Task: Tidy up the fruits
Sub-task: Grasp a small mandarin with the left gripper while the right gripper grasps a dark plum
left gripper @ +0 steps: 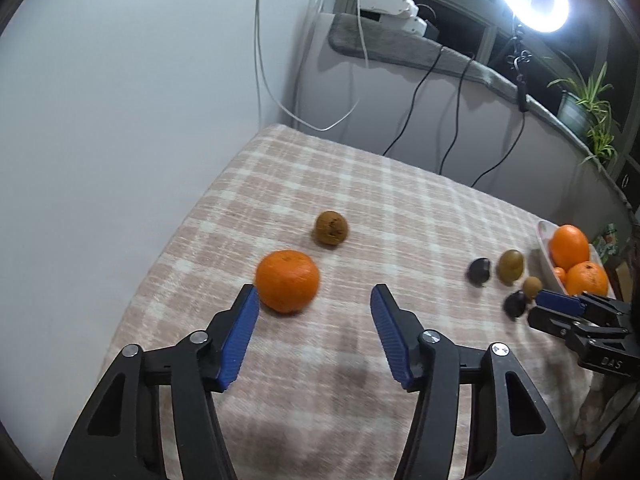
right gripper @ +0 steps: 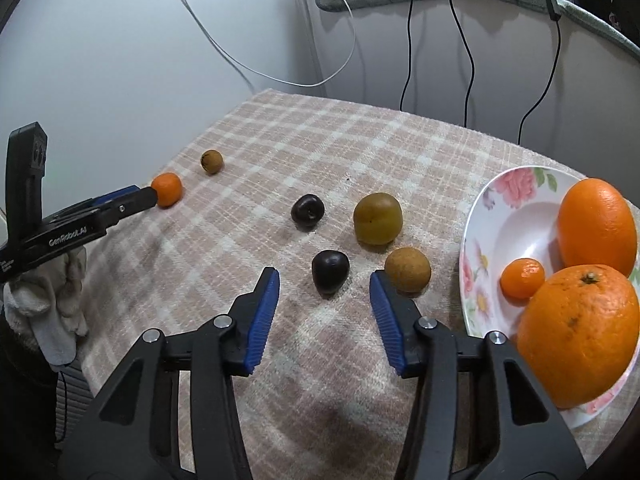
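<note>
Both hand-held grippers agape; bowl's oval orange long axis upright.

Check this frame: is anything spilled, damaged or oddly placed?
Nothing spilled or damaged. Six fruits lie loose on the checked cloth, including a mandarin at the left gripper, while the floral plate holds three oranges.

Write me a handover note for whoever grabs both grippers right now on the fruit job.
Left gripper: open, empty, near the loose mandarin; a brown fruit lies just beyond.
Right gripper: open, empty, over the near dark plum.
Done: floral plate holds two oranges and a small mandarin.
Left: on the cloth, second plum, green-yellow fruit, brown round fruit, plus the left-side pair.
</note>
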Demonstrator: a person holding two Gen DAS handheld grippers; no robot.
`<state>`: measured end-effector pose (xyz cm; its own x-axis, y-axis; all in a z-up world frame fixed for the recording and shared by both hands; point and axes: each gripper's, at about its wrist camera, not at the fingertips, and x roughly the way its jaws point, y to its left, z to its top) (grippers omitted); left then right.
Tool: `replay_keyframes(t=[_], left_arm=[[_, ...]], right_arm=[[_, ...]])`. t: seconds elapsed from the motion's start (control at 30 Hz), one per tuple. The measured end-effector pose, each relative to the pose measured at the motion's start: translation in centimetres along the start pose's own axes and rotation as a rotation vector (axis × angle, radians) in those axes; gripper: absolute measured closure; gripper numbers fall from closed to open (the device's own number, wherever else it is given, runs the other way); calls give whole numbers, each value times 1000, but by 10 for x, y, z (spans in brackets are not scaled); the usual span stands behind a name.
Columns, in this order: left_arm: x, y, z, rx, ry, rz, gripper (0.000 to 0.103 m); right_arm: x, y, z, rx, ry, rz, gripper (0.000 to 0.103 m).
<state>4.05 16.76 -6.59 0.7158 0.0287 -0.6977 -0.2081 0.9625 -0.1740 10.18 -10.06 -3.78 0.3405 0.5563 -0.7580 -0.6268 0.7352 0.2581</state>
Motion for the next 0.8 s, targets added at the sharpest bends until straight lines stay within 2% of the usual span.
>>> replay_keyframes(t=[0.3, 0.37, 0.8], left_arm=[[16, 7, 3, 4, 29, 29, 47], [19, 7, 4, 5, 35, 31, 47], [31, 9, 6, 5, 69, 38, 64]], right_arm=[[9, 2, 4, -10, 12, -7, 55], [12, 3, 5, -16, 19, -10, 59], [29, 6, 8, -34, 61, -45, 71]])
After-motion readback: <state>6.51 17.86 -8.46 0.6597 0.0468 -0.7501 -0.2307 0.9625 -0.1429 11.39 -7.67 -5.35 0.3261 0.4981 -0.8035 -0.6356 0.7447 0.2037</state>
